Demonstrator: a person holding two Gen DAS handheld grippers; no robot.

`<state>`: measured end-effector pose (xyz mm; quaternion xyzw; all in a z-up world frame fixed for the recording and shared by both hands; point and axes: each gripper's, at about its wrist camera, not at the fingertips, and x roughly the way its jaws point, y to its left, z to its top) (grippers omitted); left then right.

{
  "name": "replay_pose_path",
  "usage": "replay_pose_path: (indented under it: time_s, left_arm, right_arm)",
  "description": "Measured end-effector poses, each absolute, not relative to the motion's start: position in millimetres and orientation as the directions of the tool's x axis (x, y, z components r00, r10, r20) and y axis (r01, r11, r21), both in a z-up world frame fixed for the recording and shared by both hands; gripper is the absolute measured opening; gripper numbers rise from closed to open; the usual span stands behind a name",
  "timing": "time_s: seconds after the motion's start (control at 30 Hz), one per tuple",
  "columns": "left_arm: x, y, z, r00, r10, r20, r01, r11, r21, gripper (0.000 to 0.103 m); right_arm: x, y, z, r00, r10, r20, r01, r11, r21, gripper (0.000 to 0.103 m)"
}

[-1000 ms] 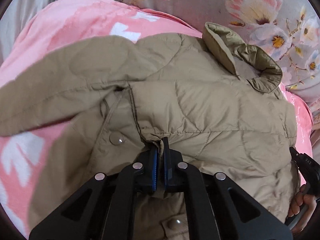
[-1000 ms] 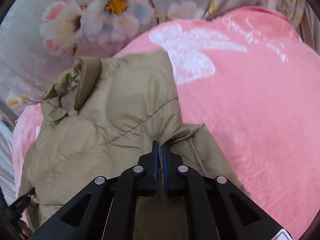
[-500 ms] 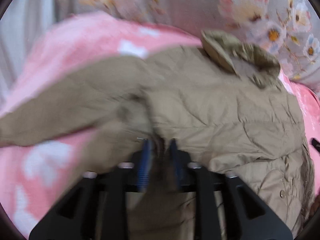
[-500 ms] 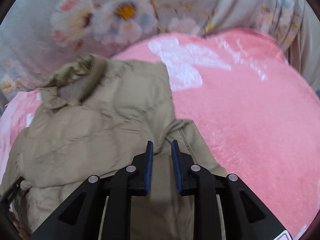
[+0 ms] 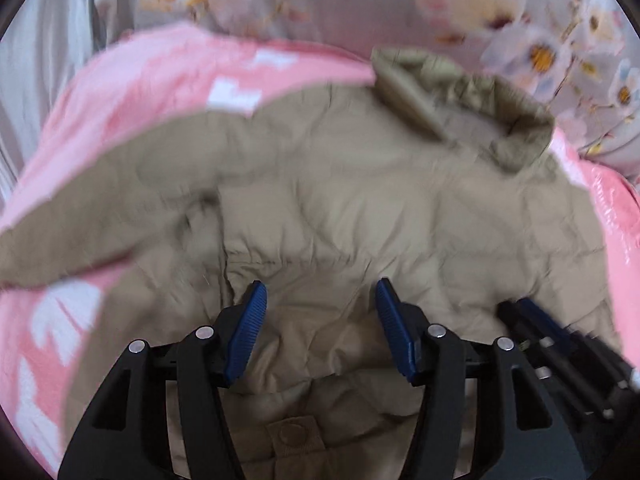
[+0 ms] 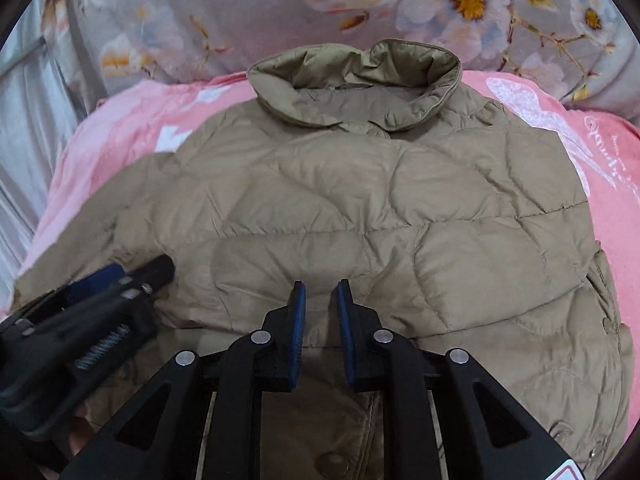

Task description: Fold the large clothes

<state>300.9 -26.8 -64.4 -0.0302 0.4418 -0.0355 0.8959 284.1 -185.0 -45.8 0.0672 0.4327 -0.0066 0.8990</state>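
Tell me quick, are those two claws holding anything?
Left gripper: opening, nothing gripped, above the jacket.
Right gripper: narrowly open, closing, nothing between its pads.

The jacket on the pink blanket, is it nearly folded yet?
Not yet, only started. Done: the tan jacket lies spread on the pink blanket, collar at the far end, one side already laid across its middle. In hand: nothing; the left gripper is opening and the right gripper is closing, both empty above the cloth. Left: the sleeve sticks out sideways, and the bottom needs folding up.
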Motion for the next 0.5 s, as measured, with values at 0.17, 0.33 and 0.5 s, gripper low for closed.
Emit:
replay_pose_path:
  time_s: [0.17, 0.33, 0.5]
  left_arm:
    - [298.3, -33.6, -74.2, 0.634, -0.062, -0.771, 0.041, 0.998, -0.047, 0.056]
    - [293.3, -37.0, -79.5, 0.659, -0.048, -0.751, 0.041, 0.999, -0.029, 0.059]
    - [293.7, -32.6, -78.7, 0.663, -0.077, -0.745, 0.051, 0.997, -0.058, 0.064]
  right_arm:
    - [284.8, -188.4, -58.9, 0.628, 0.063, -0.775, 0.073, 0.988, 0.139, 0.015]
    - [287.6, -182.5, -62.5, 0.641, 0.025, -0.767, 0.075, 0.993, 0.095, 0.015]
    - [288.7, -182.5, -63.4, 0.642, 0.019, -0.766, 0.075, 0.993, 0.087, 0.015]
